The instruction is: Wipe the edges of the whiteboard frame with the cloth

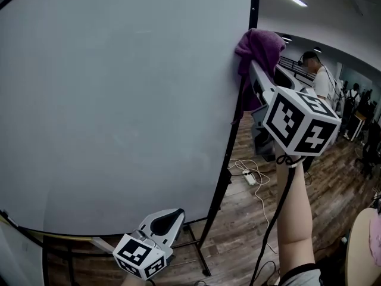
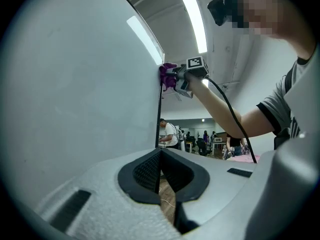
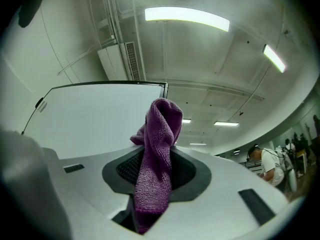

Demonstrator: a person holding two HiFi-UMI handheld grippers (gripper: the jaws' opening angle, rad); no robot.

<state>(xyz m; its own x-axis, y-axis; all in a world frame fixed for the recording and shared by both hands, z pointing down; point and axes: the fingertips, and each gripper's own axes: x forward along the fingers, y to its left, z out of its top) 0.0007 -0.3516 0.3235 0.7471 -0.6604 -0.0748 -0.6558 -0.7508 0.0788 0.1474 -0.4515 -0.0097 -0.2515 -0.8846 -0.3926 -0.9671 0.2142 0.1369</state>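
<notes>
Two-jawed right gripper (image 3: 156,166) pinches fuzzy purple cloth (image 1: 259,46) at black whiteboard frame (image 1: 254,5); left gripper (image 2: 160,171) sits pressed together.

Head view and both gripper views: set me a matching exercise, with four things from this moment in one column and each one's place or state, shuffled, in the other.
Things:
1. cloth
2. left gripper
3. right gripper
4. power strip

Place or state:
A. lying on the wooden floor
B. raised, shut on the cloth
C. purple, high up at the right edge of the whiteboard frame
D. low, by the board's bottom edge, jaws together on nothing

Pairs: 1-C, 2-D, 3-B, 4-A.
</notes>
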